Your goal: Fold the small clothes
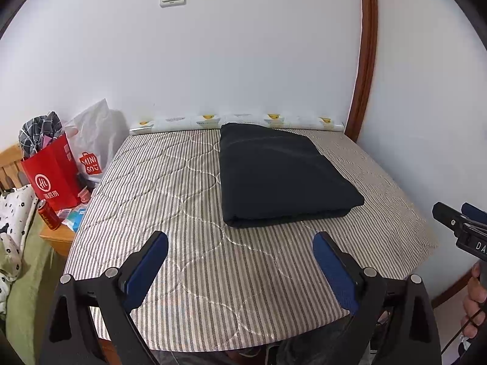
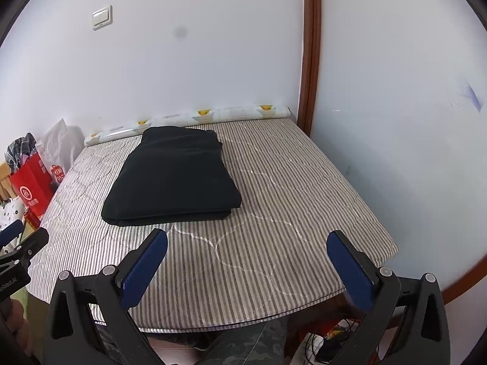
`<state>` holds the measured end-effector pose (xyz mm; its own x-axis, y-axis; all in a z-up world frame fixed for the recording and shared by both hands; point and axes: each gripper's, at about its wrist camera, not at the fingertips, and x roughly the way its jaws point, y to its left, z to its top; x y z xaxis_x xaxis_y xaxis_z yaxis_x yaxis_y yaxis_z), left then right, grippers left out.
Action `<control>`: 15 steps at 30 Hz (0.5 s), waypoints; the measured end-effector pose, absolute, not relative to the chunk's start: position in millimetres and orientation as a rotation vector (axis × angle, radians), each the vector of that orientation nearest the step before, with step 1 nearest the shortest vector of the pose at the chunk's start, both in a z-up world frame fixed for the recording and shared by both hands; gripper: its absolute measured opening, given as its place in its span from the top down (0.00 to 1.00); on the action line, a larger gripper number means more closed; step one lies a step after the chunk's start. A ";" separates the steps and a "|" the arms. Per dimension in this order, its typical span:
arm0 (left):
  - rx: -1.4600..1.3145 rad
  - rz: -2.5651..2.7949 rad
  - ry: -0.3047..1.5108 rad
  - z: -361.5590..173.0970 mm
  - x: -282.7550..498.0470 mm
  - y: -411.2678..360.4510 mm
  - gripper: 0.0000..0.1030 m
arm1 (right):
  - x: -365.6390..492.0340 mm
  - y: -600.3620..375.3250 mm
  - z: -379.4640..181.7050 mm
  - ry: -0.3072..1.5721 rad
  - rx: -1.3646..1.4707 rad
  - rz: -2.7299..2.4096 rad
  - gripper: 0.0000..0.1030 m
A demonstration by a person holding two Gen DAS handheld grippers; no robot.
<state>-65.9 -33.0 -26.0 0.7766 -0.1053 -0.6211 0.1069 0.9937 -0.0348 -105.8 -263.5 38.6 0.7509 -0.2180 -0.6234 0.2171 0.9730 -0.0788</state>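
Note:
A black garment (image 1: 280, 176) (image 2: 175, 179) lies folded into a thick rectangle on the striped padded table (image 1: 170, 243) (image 2: 289, 200), towards the far side. My left gripper (image 1: 240, 243) hangs open over the near part of the table, short of the garment, with nothing between its blue pads. My right gripper (image 2: 247, 243) is open just as wide above the near edge, also empty; its tip shows at the right edge of the left wrist view (image 1: 462, 219). Neither gripper touches the cloth.
White walls close in behind and to the right, with a brown wooden frame (image 1: 363, 60) in the corner. A printed roll (image 1: 237, 120) lies along the table's far edge. Red shopping bag (image 1: 51, 173), white bag and a red can (image 1: 48, 214) crowd a small wooden stand at left.

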 end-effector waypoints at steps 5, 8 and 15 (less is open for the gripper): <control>0.003 -0.110 0.668 -25.0 -68.0 -31.0 0.07 | -106.9 -263.7 39.2 0.679 -0.001 -0.240 0.00; -0.001 -0.112 0.671 -25.3 -68.4 -29.1 0.07 | -107.2 -263.0 39.5 0.678 -0.001 -0.238 0.00; -0.007 -0.107 0.672 -25.2 -67.9 -26.8 0.07 | -107.8 -261.5 39.8 0.677 -0.007 -0.233 0.00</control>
<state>-67.9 -26.8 -25.2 0.7774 -0.1016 -0.6207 0.0969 0.9944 -0.0415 -107.8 -261.5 39.8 0.7543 -0.2158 -0.6201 0.2115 0.9740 -0.0816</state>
